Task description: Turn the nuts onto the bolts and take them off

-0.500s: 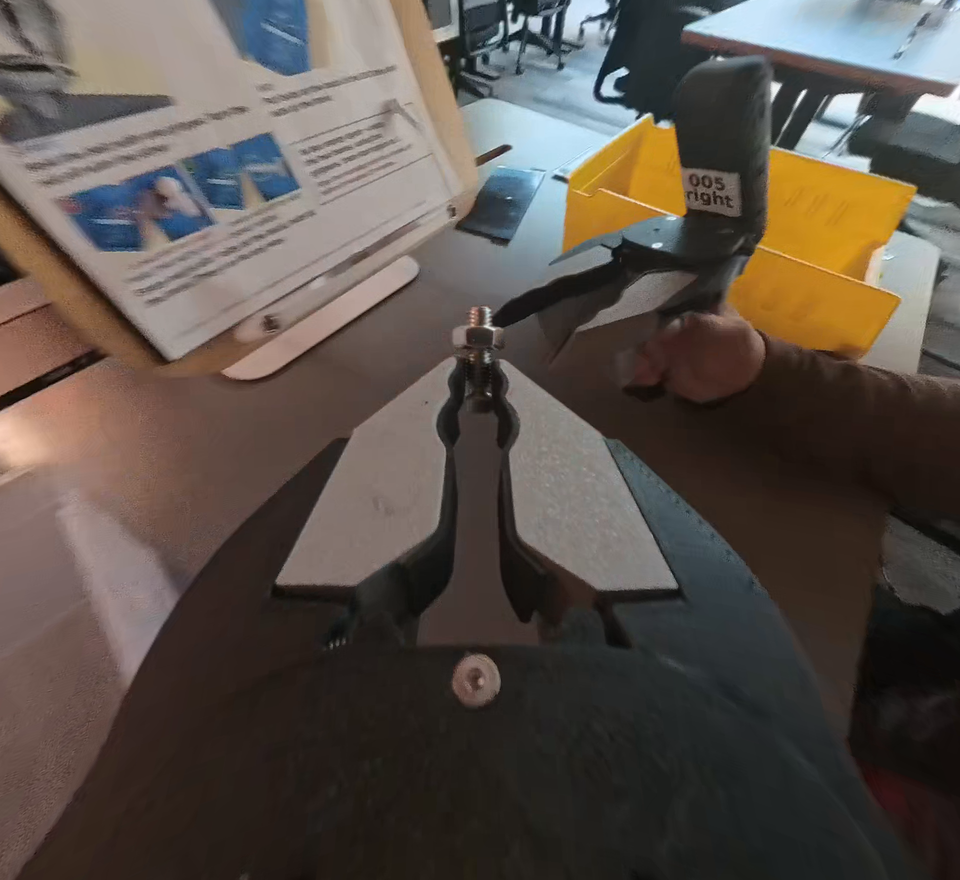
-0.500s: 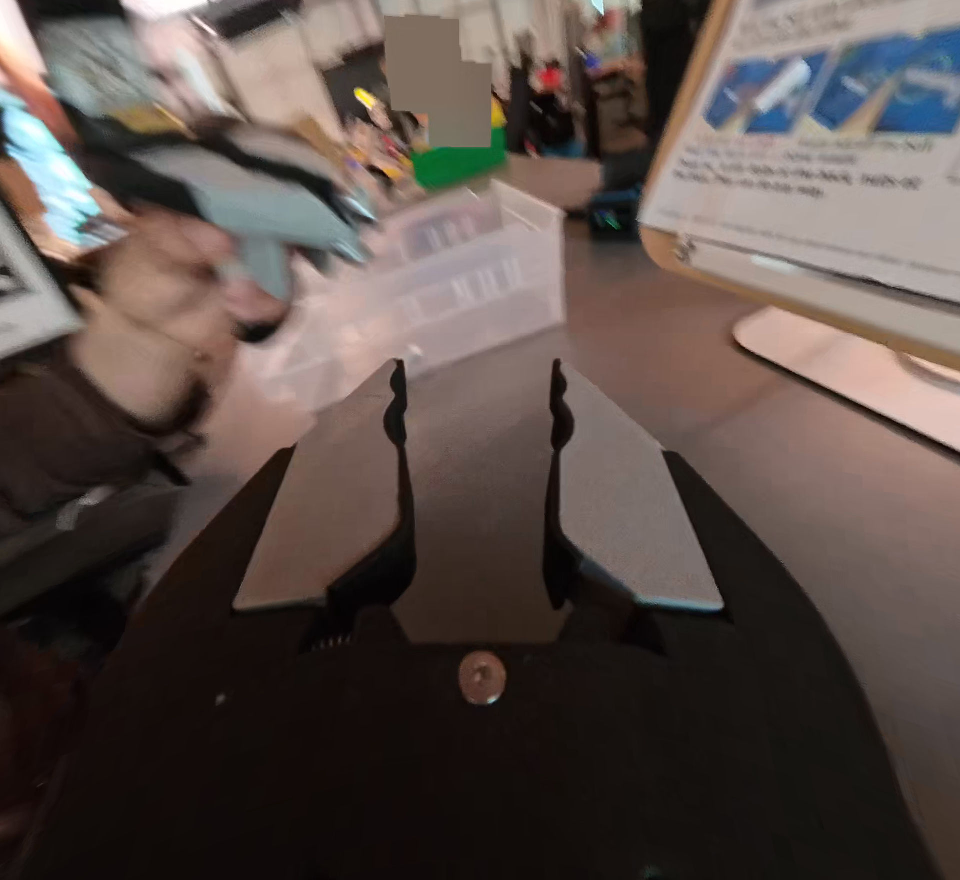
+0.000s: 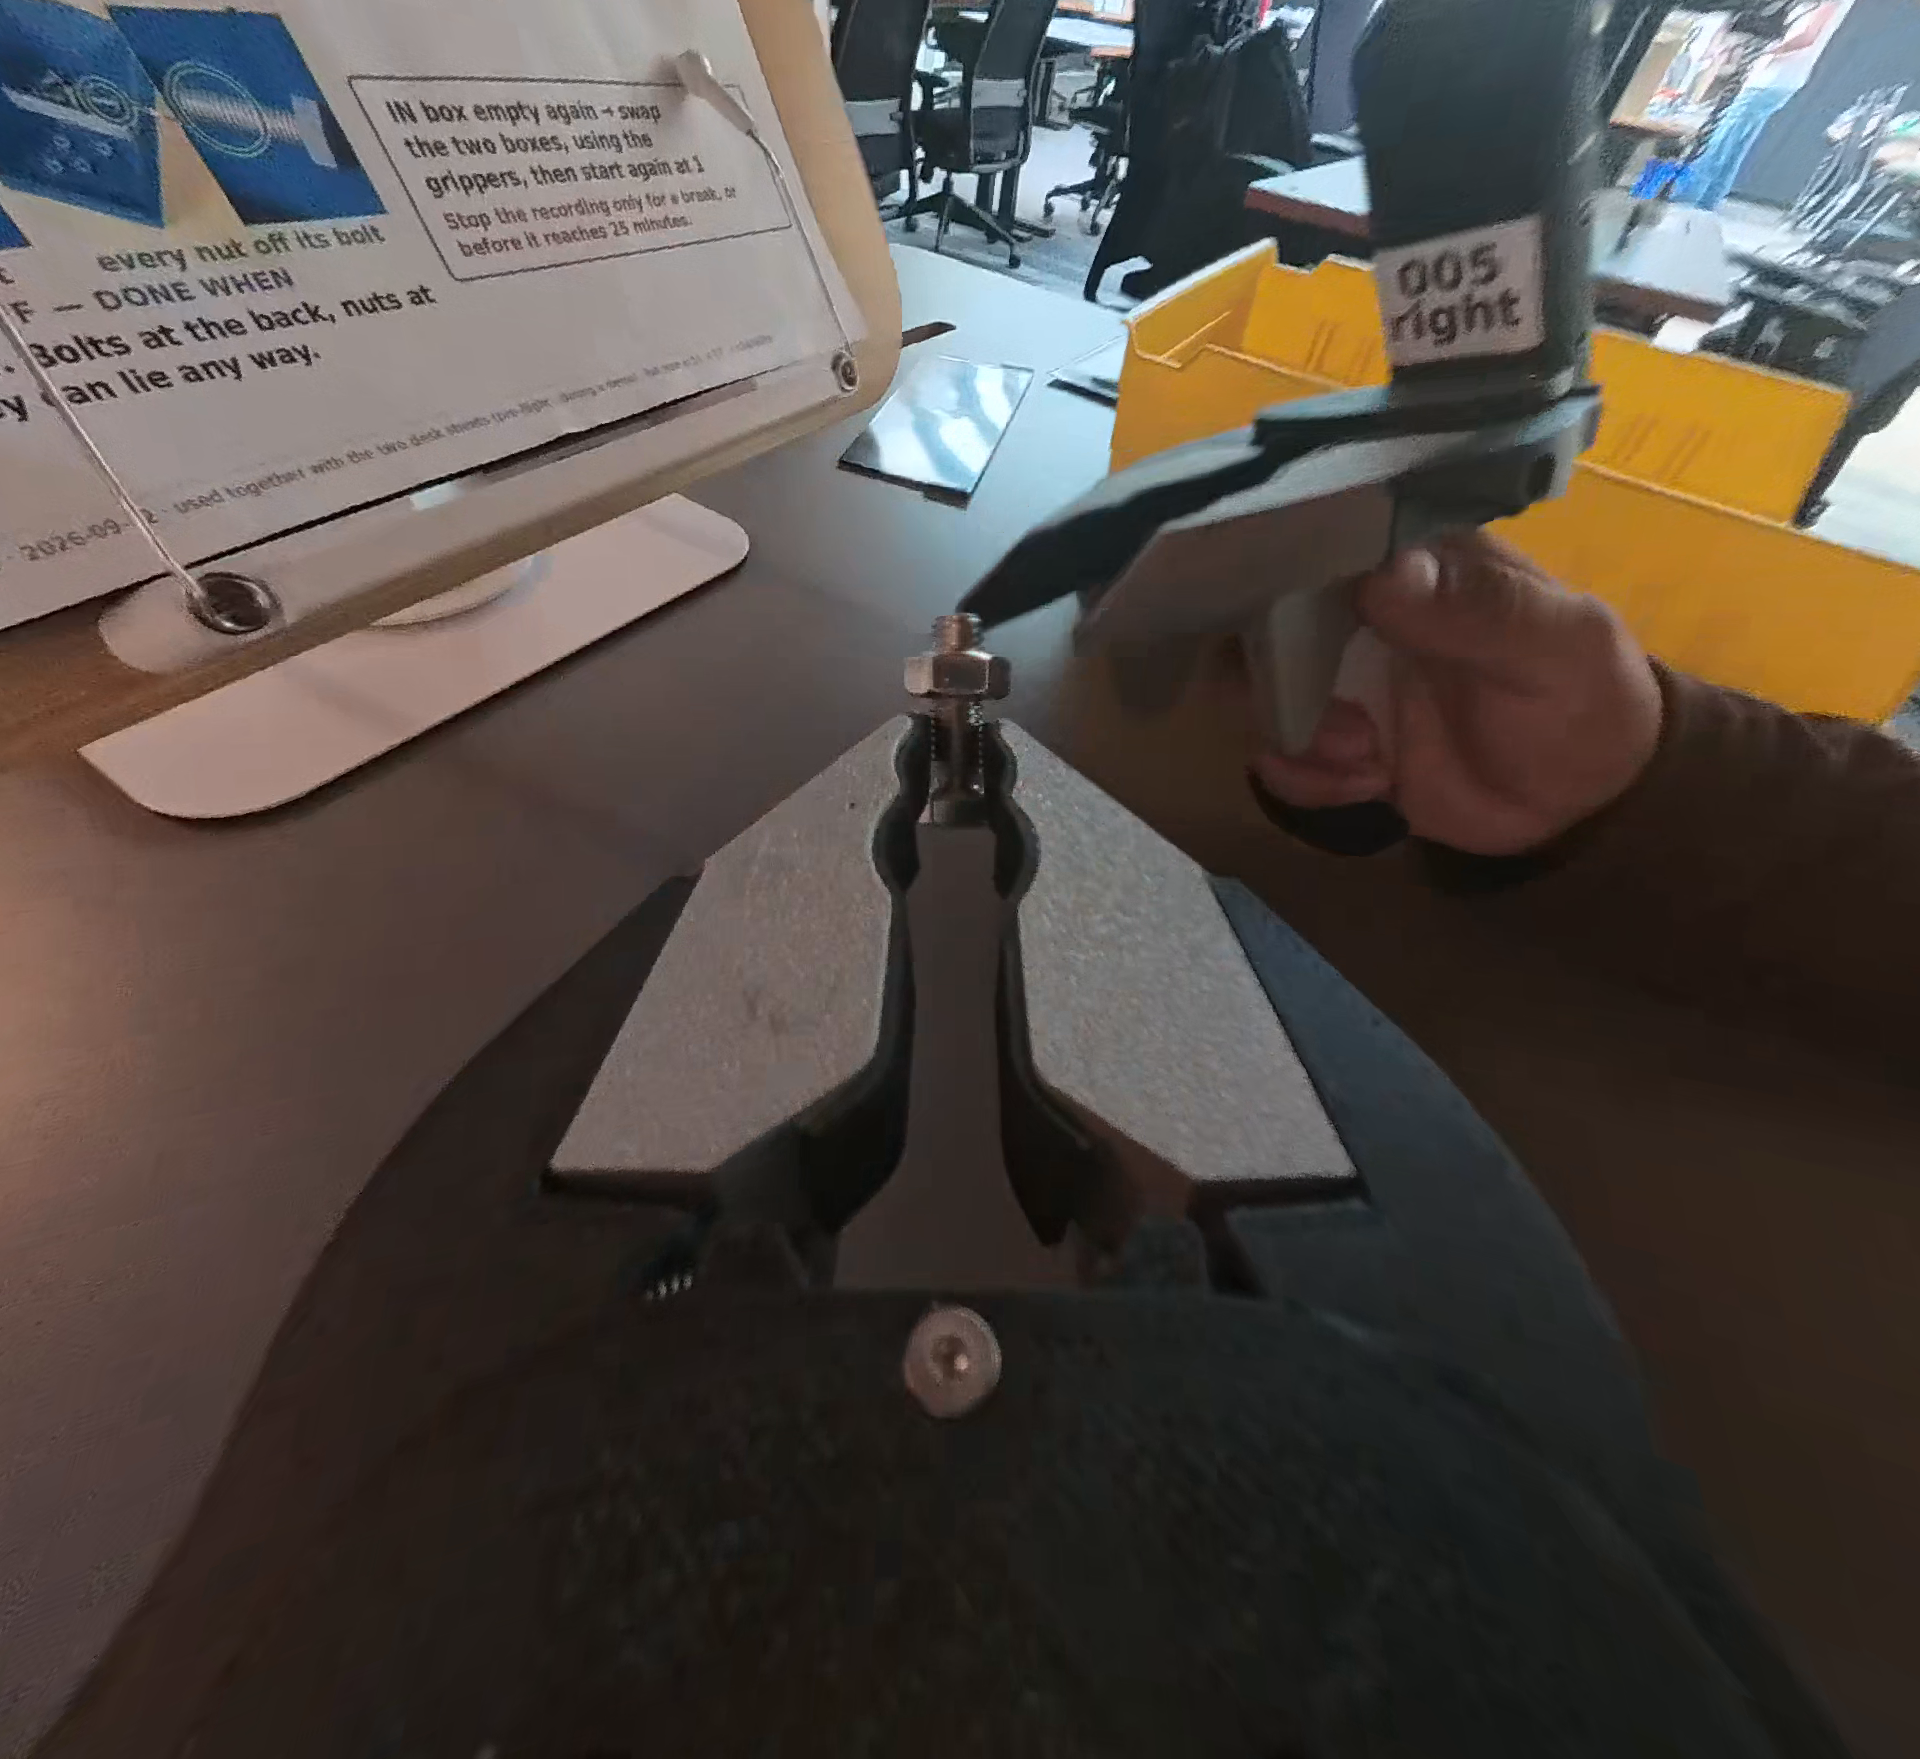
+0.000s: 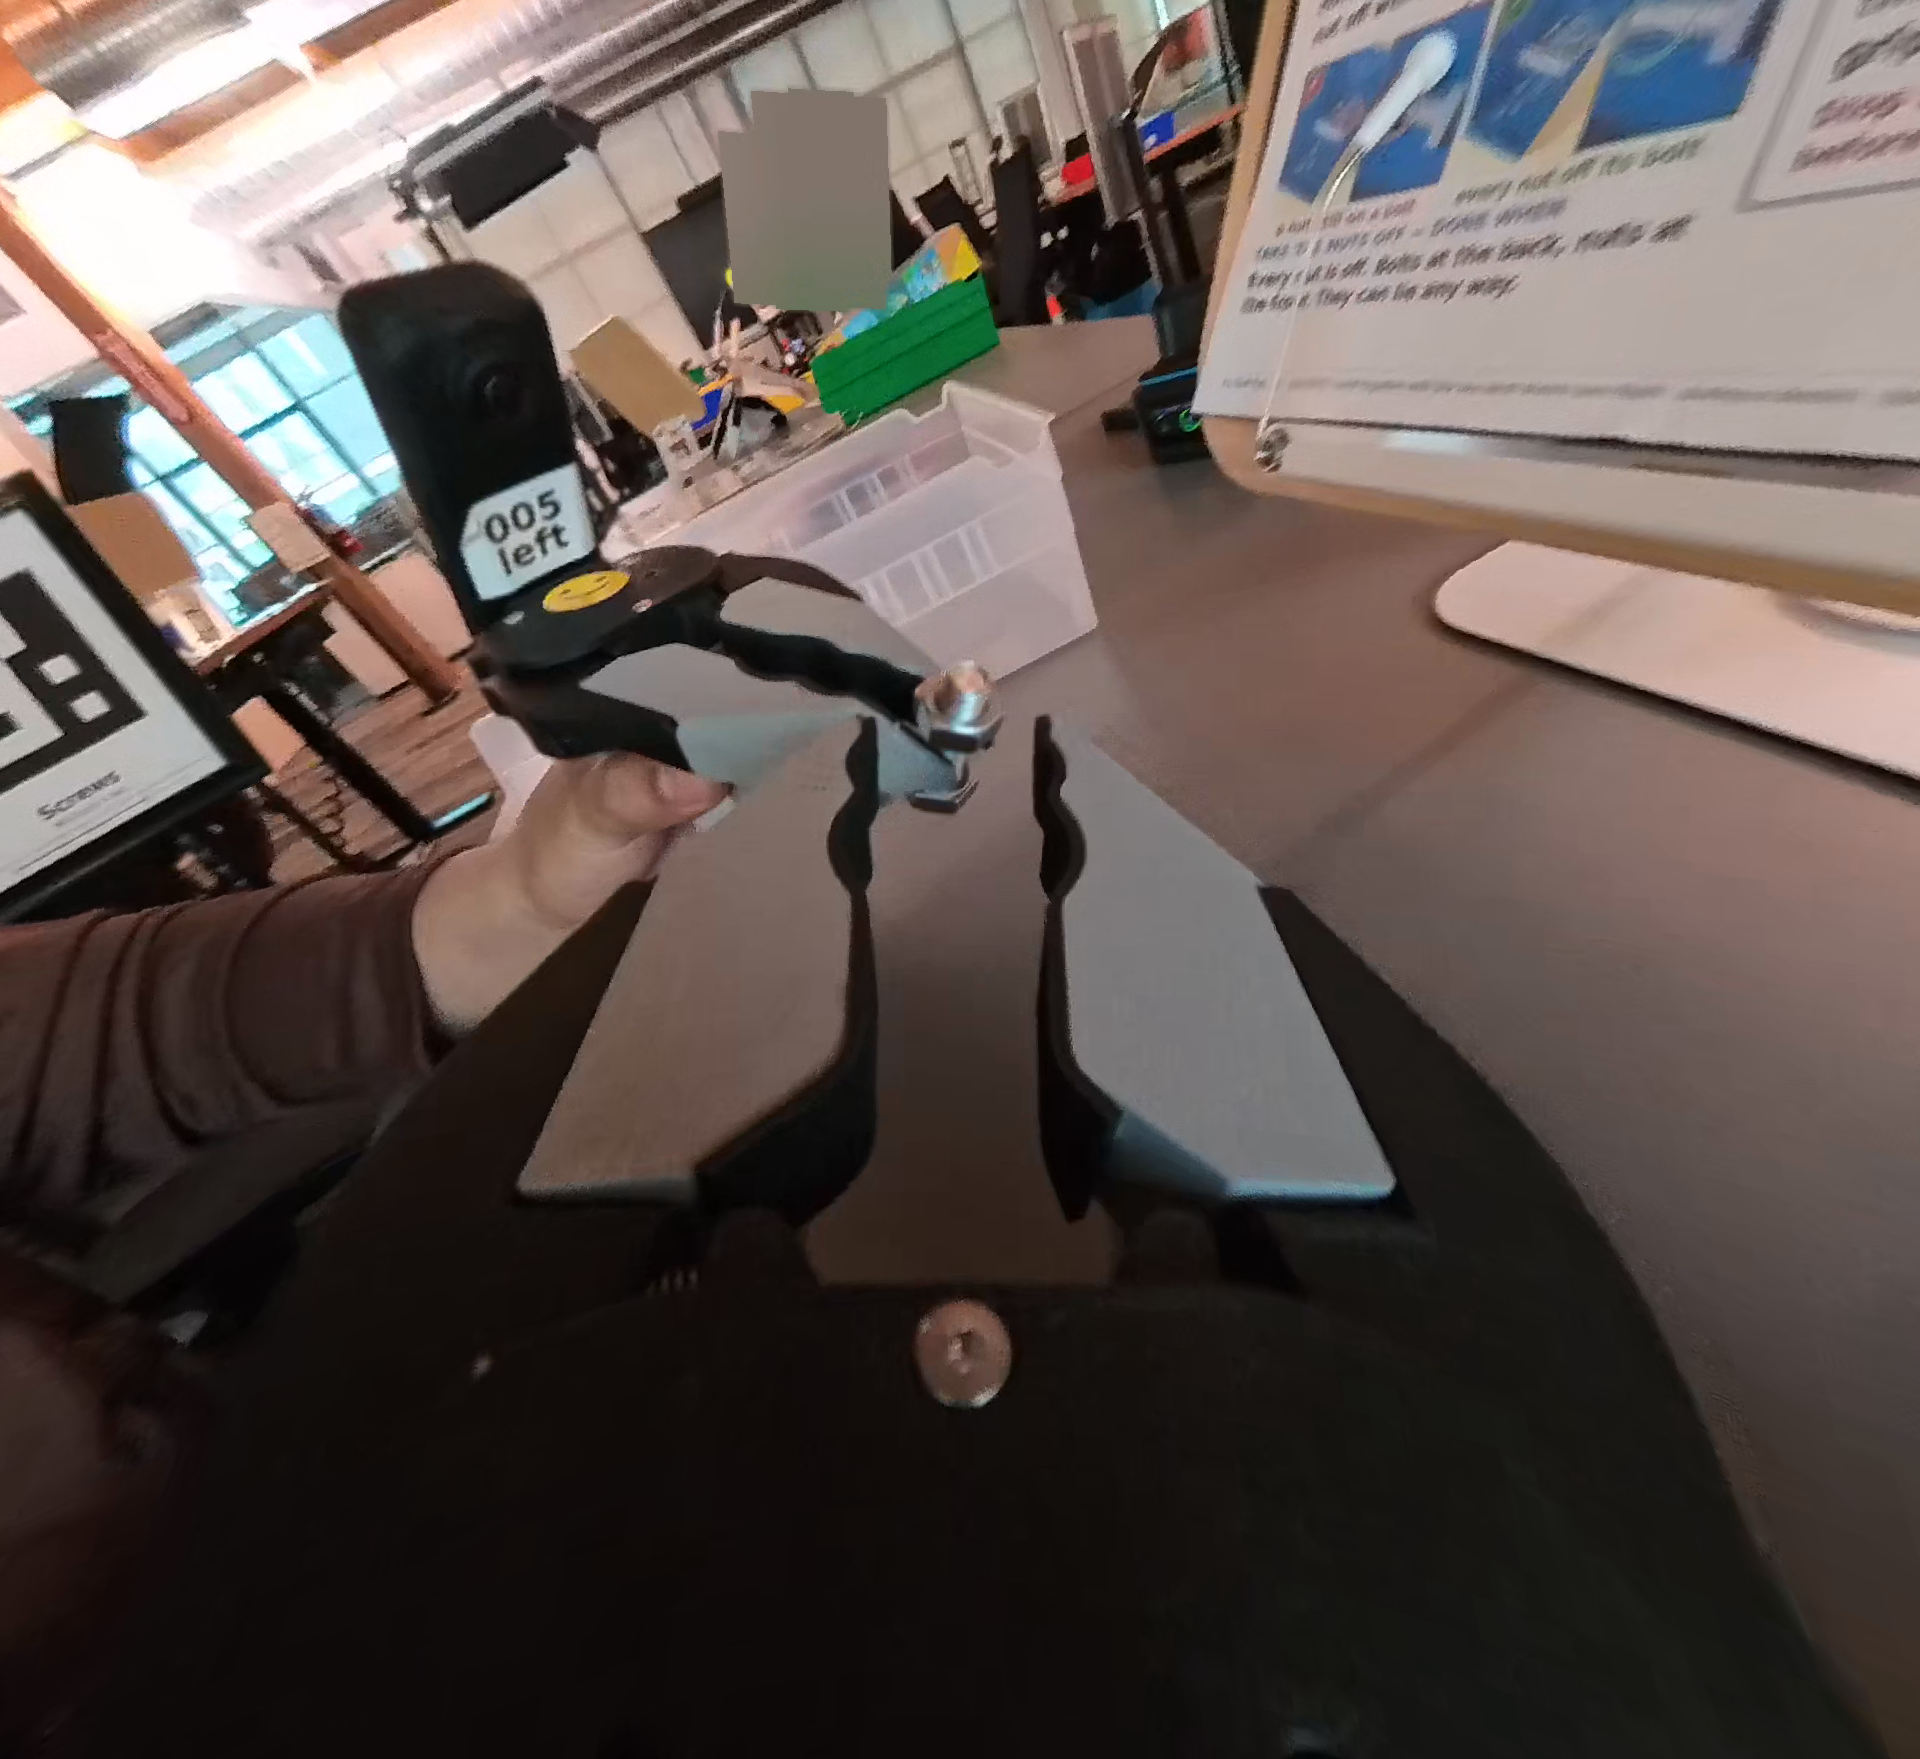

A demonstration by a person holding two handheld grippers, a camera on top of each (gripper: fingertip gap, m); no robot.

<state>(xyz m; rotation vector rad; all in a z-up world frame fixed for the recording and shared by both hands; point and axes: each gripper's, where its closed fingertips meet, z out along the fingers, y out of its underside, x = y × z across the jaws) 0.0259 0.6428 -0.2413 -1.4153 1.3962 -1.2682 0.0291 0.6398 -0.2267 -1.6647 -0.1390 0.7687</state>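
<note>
Up front in the left wrist view, the left gripper (image 3: 956,779) has its two fingers closed on the threaded shank of a bolt (image 3: 958,753), pinched at the very fingertips. The bolt's threaded end sticks out past the tips, and a hex nut (image 3: 957,673) sits on the thread just beyond them. Beyond and to the right of the fingers, the right gripper (image 3: 1023,582), held in a hand (image 3: 1496,722), reaches in with its dark tip just at the bolt's end. A yellow bin (image 3: 1683,504) stands farther off behind it, and an instruction sheet on a stand (image 3: 436,182) rises to the left of the fingers.

Next, in the right wrist view, the right gripper (image 4: 948,753) has its fingers spread apart with nothing between them. Just past its left fingertip, the left gripper (image 4: 940,743) holds the bolt (image 4: 951,769), nut (image 4: 961,696) uppermost. A clear plastic bin (image 4: 966,525) lies beyond the fingers on the dark table (image 4: 1455,878).
</note>
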